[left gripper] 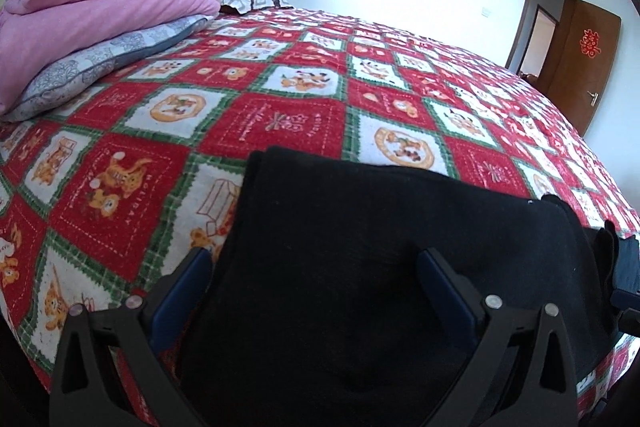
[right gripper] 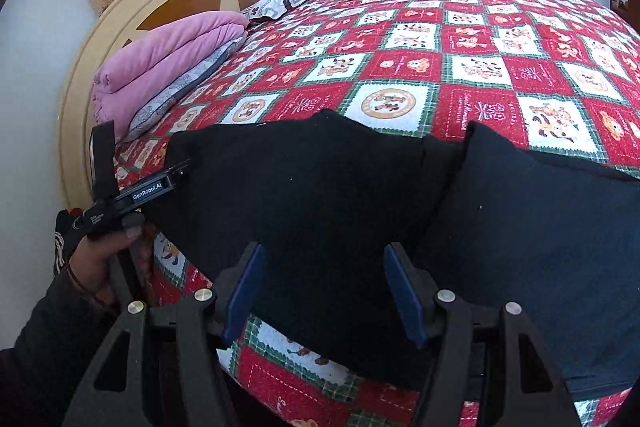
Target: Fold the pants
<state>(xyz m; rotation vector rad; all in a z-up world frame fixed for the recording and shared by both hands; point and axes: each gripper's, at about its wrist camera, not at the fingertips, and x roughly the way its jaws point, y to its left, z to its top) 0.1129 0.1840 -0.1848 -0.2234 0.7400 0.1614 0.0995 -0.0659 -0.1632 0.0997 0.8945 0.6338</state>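
Note:
Black pants [left gripper: 380, 247] lie spread on the red patterned bed cover near the bed's front edge; they also show in the right wrist view [right gripper: 320, 195]. My left gripper [left gripper: 316, 263] is open, its blue-padded jaws straddling the pants' left part just above the cloth. My right gripper [right gripper: 324, 267] is open over the pants' near edge, holding nothing. The left gripper's body [right gripper: 148, 193], held by a hand, shows at the pants' left end in the right wrist view.
The bed cover [left gripper: 280, 99] stretches far back. A folded pink quilt [left gripper: 92, 11] sits on a grey pillow [left gripper: 100, 63] by the cream headboard [right gripper: 120, 27]. A brown door [left gripper: 584, 67] stands at the far right.

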